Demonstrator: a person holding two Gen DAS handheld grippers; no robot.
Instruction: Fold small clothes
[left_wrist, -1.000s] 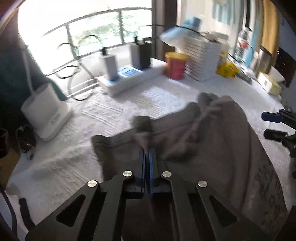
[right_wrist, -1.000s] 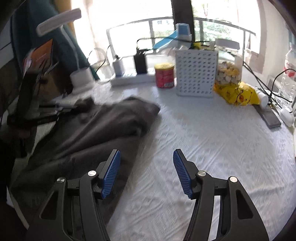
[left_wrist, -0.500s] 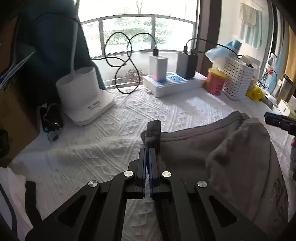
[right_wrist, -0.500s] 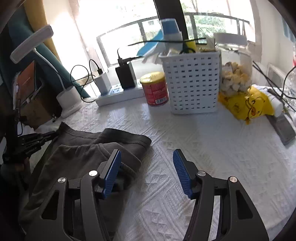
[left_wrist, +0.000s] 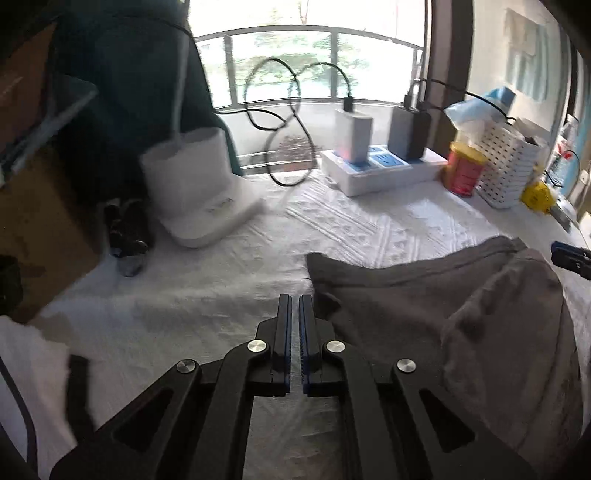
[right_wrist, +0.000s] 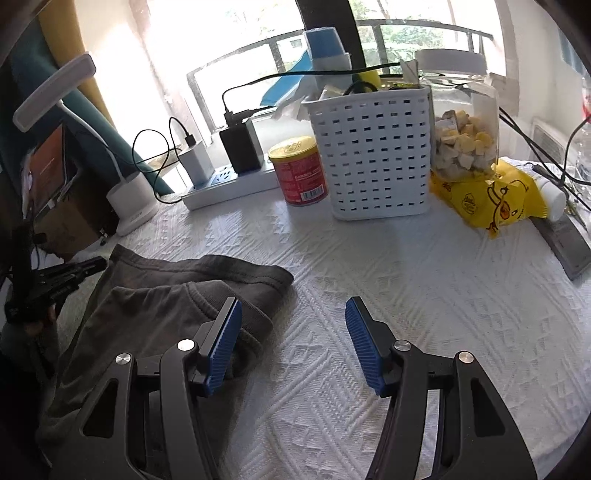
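A grey garment (left_wrist: 436, 306) lies partly folded on the white textured tablecloth (left_wrist: 369, 229). It also shows in the right wrist view (right_wrist: 166, 295). My left gripper (left_wrist: 294, 299) is just left of the garment's near corner, its blue pads nearly together with nothing between them. It shows from the side in the right wrist view (right_wrist: 92, 265). My right gripper (right_wrist: 293, 321) is open and empty at the garment's right edge, its left finger (right_wrist: 225, 339) over the folded hem. Its tip shows at the right edge of the left wrist view (left_wrist: 569, 254).
A white lamp base (left_wrist: 195, 192), a power strip with chargers (left_wrist: 384, 166), a red can (right_wrist: 299, 170), a white basket (right_wrist: 373, 155), a snack jar (right_wrist: 465, 125), a yellow bag (right_wrist: 495, 199) and a phone (right_wrist: 565, 240) line the back and right. A cardboard box (left_wrist: 40, 221) stands left.
My left gripper let go of the garment's corner and drew back to the left; the corner now lies flat. My right gripper moved closer to the garment's right edge.
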